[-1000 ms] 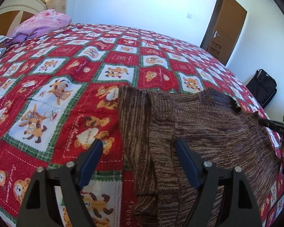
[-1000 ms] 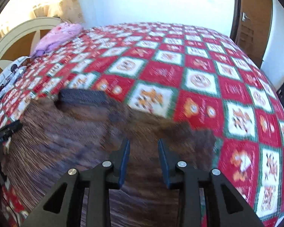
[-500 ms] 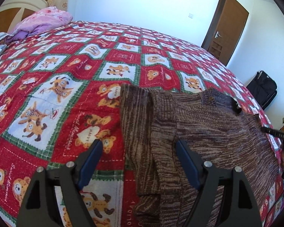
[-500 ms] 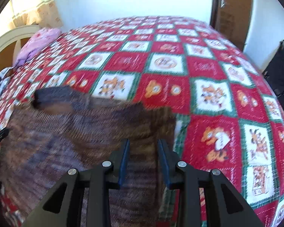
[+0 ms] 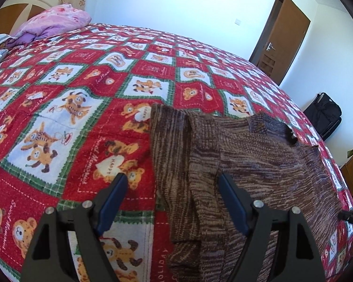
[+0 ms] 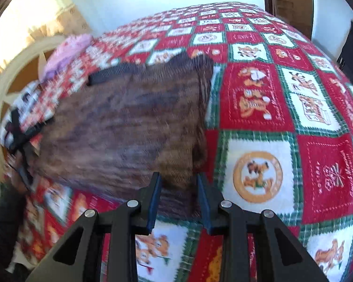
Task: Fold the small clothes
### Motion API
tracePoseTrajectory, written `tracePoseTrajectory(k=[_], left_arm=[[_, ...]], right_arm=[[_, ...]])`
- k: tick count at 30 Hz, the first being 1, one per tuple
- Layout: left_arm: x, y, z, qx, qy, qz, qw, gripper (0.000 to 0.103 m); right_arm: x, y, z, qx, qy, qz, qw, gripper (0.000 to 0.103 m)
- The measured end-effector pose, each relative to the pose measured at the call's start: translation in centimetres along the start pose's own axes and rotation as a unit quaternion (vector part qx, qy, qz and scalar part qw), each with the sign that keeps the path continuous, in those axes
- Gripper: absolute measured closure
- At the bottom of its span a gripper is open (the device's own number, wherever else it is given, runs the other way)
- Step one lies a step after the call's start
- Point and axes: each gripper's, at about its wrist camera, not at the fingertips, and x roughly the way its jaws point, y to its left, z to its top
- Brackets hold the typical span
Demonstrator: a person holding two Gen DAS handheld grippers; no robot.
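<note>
Because the brown knitted sweater [image 5: 242, 164] lies flat on the bed's teddy-bear quilt [image 5: 66, 127] with one sleeve already turned in over its body, the coming move depends on which edge each tool faces. In the left wrist view the left tool [image 5: 173, 197] hovers with its jaws spread wide and nothing between them, straddling the sweater's left edge; the garment runs from about six o'clock up to twelve, its long axis along the tool's line of sight, and most of the body spreads toward three o'clock. In the blurred right wrist view the right tool [image 6: 178, 197] has its jaws fairly near together, with the sweater's near right corner [image 6: 176, 178] lying between them; whether the blue pads actually pinch the knit cannot be told. From there the sweater [image 6: 129, 127] stretches toward ten o'clock, collar [image 6: 110, 76] at the far end. The right tool seems nearer the hem corner, so it likely leads the next fold.
</note>
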Motion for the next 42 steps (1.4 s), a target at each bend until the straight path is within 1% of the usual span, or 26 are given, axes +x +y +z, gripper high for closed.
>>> tracePoseTrajectory(k=[1,2,3,4,5,6,9,11,14,17,18,19,20,21,23,26,28,29,30,32,35,37,38,41,42], left_arm=[[0.0,0.1,0.0,-0.002,0.0,0.0,1.0,0.02],[-0.1,0.2,0.0,-0.005,-0.001,0.002,1.0,0.017],[-0.2,0.3,0.0,-0.007,-0.004,0.003,1.0,0.016],[-0.4,0.5,-0.1,-0.011,-0.007,0.004,0.9999,0.015],[-0.4,0.6,-0.1,-0.014,-0.009,0.005,0.9998,0.015],[-0.5,0.7,-0.1,-0.017,-0.009,0.006,0.9998,0.015],[-0.3,0.7,0.0,-0.017,-0.007,0.007,0.9998,0.015],[-0.3,0.6,0.0,-0.014,-0.007,0.011,0.9998,0.015],[-0.4,0.7,0.0,-0.016,-0.011,0.016,0.9997,0.015],[-0.4,0.9,-0.1,-0.021,-0.01,0.016,0.9996,0.015],[-0.3,0.9,-0.1,-0.021,-0.009,0.017,0.9996,0.015],[-0.3,0.9,-0.1,-0.02,-0.009,0.019,0.9996,0.015],[-0.3,0.8,-0.1,-0.019,-0.008,0.022,0.9995,0.012],[-0.1,0.7,-0.1,-0.018,-0.004,0.03,0.9994,0.01],[0.4,0.5,0.0,-0.013,0.007,0.046,0.9988,0.009],[0.6,0.1,0.0,-0.002,0.011,0.059,0.9982,0.009],[0.7,0.2,0.0,-0.004,0.015,0.059,0.9981,0.007],[0.9,0.3,0.0,-0.005,0.017,0.059,0.9981,0.007],[0.9,0.2,0.0,-0.003,0.017,0.059,0.9981,0.006],[0.7,0.4,0.0,-0.006,0.015,0.051,0.9985,0.006],[0.5,0.8,0.0,-0.017,0.01,0.038,0.9991,0.006],[0.4,0.8,0.0,-0.02,0.008,0.035,0.9992,0.006],[0.3,0.9,0.0,-0.021,0.007,0.033,0.9992,0.006],[0.3,1.0,0.0,-0.025,0.006,0.028,0.9993,0.006],[0.3,1.0,0.0,-0.026,0.005,0.025,0.9993,0.006]], right_arm=[[0.2,0.1,-0.3,-0.002,0.002,-0.005,1.0,0.1],[0.2,0.2,-0.5,-0.001,0.002,-0.005,1.0,0.1],[-0.1,0.4,-0.9,-0.004,0.001,-0.008,1.0,0.1],[-0.3,0.7,-1.2,-0.011,0.002,-0.02,1.0,0.1],[-0.4,0.8,-1.7,-0.015,0.005,-0.036,0.999,0.1],[-0.6,0.7,-2.2,-0.011,0.008,-0.043,0.999,0.101],[-0.7,0.3,-2.7,-0.006,0.009,-0.046,0.999,0.101],[-0.6,0.2,-2.5,-0.008,0.013,-0.045,0.999,0.101],[-1.1,1.0,-1.6,-0.02,0.019,-0.062,0.998,0.1],[-2.9,2.2,-0.1,-0.028,-0.016,-0.106,0.994,0.1],[-3.5,2.8,0.4,-0.03,-0.032,-0.107,0.993,0.1],[-3.7,3.4,1.0,-0.032,-0.043,-0.1,0.994,0.1],[-3.5,4.2,1.5,-0.038,-0.047,-0.09,0.994,0.1],[-2.9,5.2,1.9,-0.052,-0.044,-0.084,0.994,0.1],[-1.5,6.8,2.4,-0.075,-0.039,-0.077,0.993,0.1],[1.5,7.4,2.4,-0.074,-0.006,-0.06,0.995,0.099],[3.3,7.1,1.6,-0.067,0.019,-0.057,0.996,0.099],[3.9,6.7,1.0,-0.061,0.022,-0.056,0.996,0.099],[3.5,6.3,0.6,-0.054,-0.001,-0.045,0.997,0.099],[3.2,5.9,0.3,-0.045,-0.004,-0.036,0.998,0.099],[2.0,6.2,0.0,-0.045,-0.025,-0.008,0.999,0.098],[0.8,7.1,0.1,-0.057,-0.063,-0.013,0.996,0.098],[0.6,7.3,0.1,-0.056,-0.066,-0.016,0.996,0.098],[1.5,7.8,0.5,-0.049,-0.018,-0.033,0.998,0.098],[1.8,7.9,0.4,-0.052,-0.01,-0.04,0.998,0.098]])
